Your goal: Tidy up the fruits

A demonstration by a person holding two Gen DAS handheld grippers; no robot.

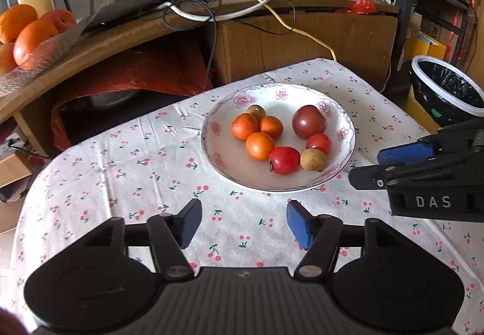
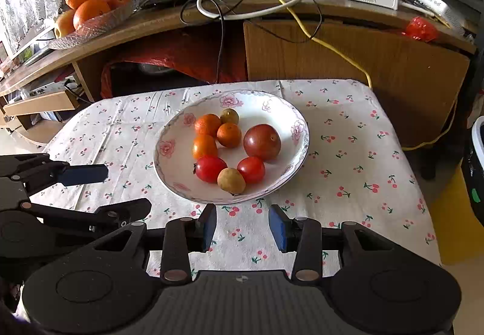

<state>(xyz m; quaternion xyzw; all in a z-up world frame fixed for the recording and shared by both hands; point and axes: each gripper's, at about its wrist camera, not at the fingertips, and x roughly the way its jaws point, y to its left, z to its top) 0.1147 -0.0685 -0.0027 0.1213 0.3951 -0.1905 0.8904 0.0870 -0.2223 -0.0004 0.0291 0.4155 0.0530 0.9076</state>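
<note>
Fruits (image 2: pixel 230 150) in plate (image 2: pixel 169 165), plate on table (image 2: pixel 348 153).

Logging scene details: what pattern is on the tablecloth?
White tablecloth with small red cherries; clearest in right wrist view.

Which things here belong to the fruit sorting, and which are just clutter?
Job: floral plate, its small oranges, red tomatoes, purple fruit, brown fruits.
Clutter: bin, cables, shelf fruit dish.
</note>
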